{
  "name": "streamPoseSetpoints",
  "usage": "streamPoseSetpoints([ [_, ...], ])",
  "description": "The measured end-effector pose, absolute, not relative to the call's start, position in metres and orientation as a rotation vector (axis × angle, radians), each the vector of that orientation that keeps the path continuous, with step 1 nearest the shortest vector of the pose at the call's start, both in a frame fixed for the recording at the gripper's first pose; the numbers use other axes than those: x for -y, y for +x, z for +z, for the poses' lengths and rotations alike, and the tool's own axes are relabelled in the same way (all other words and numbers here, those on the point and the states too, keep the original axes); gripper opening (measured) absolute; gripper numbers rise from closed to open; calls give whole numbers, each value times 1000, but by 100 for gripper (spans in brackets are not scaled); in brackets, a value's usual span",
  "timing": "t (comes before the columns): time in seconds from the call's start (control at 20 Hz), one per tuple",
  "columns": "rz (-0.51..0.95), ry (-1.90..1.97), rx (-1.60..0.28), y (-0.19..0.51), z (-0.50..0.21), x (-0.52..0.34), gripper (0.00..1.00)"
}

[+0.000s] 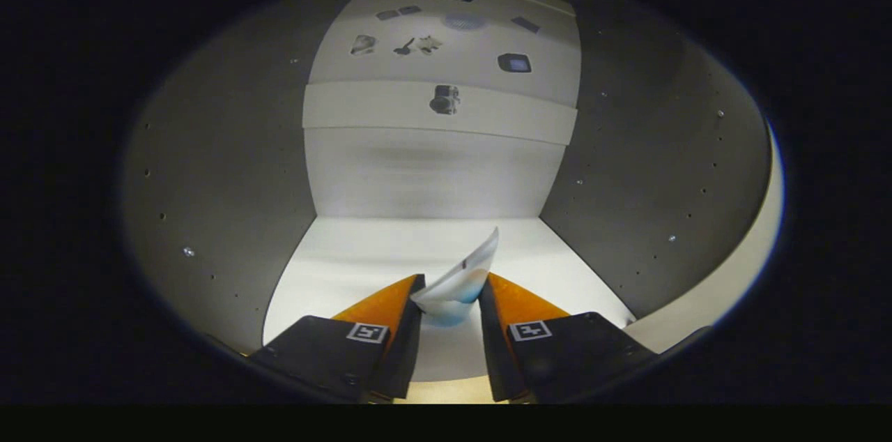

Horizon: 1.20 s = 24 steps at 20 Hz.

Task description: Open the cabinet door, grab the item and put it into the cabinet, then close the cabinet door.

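The gripper (pixel 449 302) pinches a thin packet (pixel 460 278) inside the cabinet (pixel 432 170); it looks light, soft, crushable; best gripped along its edge.

We see our two-finger handheld gripper (pixel 451 283) as a pair of wedge-shaped fingers (pixel 382 306) that taper forward from broad, blocky bases to narrow tips. Each finger has a smooth sloping upper face and a flat, upright inner face. On top of each base sits a small square black-and-white coded marker, one on the left block (pixel 367 332) and one on the right block (pixel 530 330). A small round screw head (pixel 348 378) shows low on the left base. Both fingers press on a thin white and blue packet (pixel 465 273).
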State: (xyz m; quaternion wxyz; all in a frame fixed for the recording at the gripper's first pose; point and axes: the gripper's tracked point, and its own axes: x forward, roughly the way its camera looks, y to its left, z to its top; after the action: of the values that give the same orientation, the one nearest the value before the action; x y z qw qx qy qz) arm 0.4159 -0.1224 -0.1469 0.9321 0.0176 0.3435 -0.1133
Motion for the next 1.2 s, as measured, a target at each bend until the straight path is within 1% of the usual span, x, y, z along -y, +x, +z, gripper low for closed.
streamPoseSetpoints([
  [0.05,-228,35,-698,419,-148,123,52],
  [0.1,-231,31,-694,420,-148,124,62],
  [0.25,-233,19,-668,421,-143,123,81],
  [0.3,-229,14,-652,420,-139,122,90],
  [0.4,-219,-2,-595,418,-125,119,97],
  [0.55,-219,-17,-489,401,-96,115,98],
  [0.75,-203,-49,-378,355,-54,103,98],
  [0.9,-235,-64,-297,294,-14,101,98],
  [1.05,-235,-28,-203,228,26,95,97],
  [1.2,-279,-20,-181,149,43,107,97],
])
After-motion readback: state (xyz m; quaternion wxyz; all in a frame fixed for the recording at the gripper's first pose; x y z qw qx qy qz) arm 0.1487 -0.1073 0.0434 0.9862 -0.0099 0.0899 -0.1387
